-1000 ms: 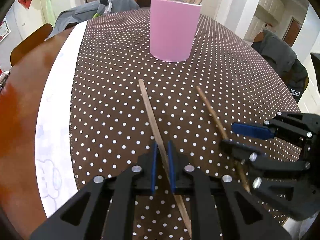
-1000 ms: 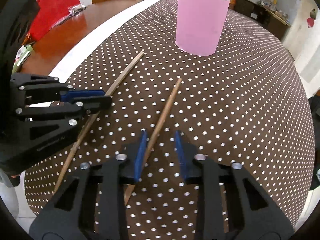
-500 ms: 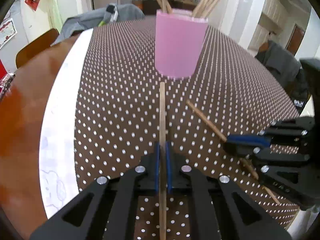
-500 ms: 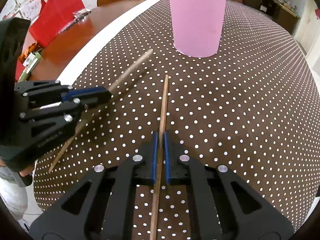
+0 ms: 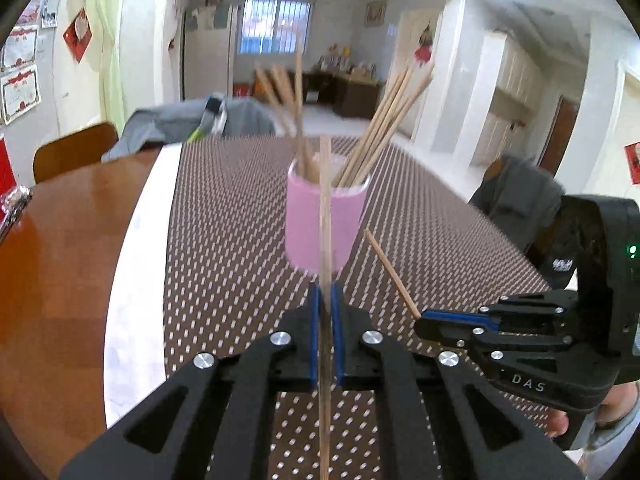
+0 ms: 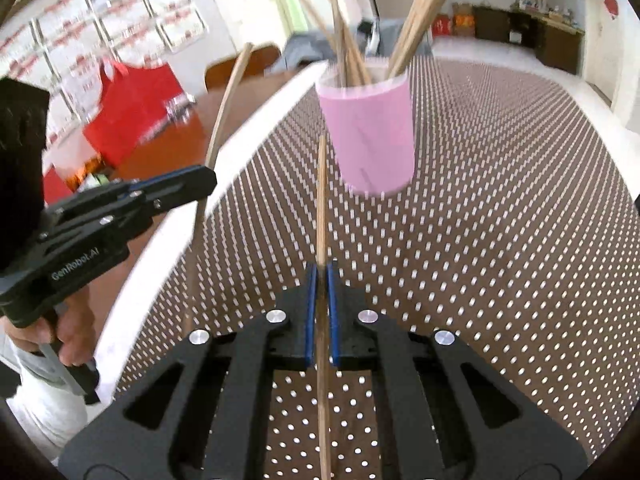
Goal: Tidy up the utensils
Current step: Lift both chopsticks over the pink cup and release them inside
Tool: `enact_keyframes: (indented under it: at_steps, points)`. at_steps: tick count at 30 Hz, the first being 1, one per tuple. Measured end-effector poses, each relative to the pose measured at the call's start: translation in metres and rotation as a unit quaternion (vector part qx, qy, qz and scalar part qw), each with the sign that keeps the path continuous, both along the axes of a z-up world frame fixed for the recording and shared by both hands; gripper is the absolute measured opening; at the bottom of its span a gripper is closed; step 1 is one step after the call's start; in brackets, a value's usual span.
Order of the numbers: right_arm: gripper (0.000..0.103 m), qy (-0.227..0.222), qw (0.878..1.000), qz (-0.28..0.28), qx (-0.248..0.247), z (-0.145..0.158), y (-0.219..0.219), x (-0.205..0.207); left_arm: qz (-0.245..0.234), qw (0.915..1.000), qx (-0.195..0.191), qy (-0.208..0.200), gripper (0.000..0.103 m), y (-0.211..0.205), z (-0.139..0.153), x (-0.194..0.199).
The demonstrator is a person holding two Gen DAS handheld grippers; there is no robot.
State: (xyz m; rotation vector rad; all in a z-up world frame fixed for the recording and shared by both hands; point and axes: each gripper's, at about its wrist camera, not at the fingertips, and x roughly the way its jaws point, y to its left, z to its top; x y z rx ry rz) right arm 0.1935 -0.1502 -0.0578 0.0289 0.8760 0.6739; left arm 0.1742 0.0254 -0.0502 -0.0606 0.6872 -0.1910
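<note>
Step in hand: carry to pink cup (image 5: 325, 224), far centre on dotted cloth (image 5: 224, 280). Left gripper (image 5: 325, 312) pinching one chopstick (image 5: 325, 216), right gripper (image 6: 320, 292) pinching another chopstick (image 6: 321, 200). Next, probably: tip each upright over cup rim, release.

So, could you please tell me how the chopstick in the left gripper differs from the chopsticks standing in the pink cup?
The single chopstick is clamped between the shut fingers of the left gripper, off the table; the cup's chopsticks stand loose inside the pink cup. The single chopstick runs straight along the gripper's line, whereas the cup's chopsticks lean outward in a fan. The gripped one is alone; those form a bundle. All are slim, pale wooden sticks.
</note>
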Motion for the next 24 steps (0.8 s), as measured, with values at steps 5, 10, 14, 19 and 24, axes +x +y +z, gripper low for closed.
enact_keyframes:
  at_steps: [5, 10, 14, 19, 24]
  points:
    - [0.006, -0.04, 0.998, -0.011, 0.046, 0.028, -0.008, 0.0, -0.016, 0.9986, -0.012, -0.05, 0.006, -0.009, 0.027, -0.005]
    - [0.006, -0.084, 0.993, -0.024, 0.077, 0.054, -0.006, 0.0, -0.023, 0.9958, -0.019, -0.086, 0.006, -0.016, 0.045, -0.006]
    - [0.006, -0.107, 0.989, -0.029, 0.096, 0.068, -0.004, 0.003, -0.018, 0.9917, -0.014, -0.126, 0.006, -0.017, 0.06, -0.003]
    - [0.006, -0.14, 0.983, -0.036, 0.112, 0.086, -0.004, 0.01, -0.011, 0.9841, -0.032, -0.174, 0.006, -0.015, 0.073, 0.005]
    - [0.006, -0.177, 0.976, -0.041, 0.121, 0.108, 0.002, 0.013, 0.009, 0.9773, -0.057, -0.204, 0.006, -0.009, 0.083, 0.02]
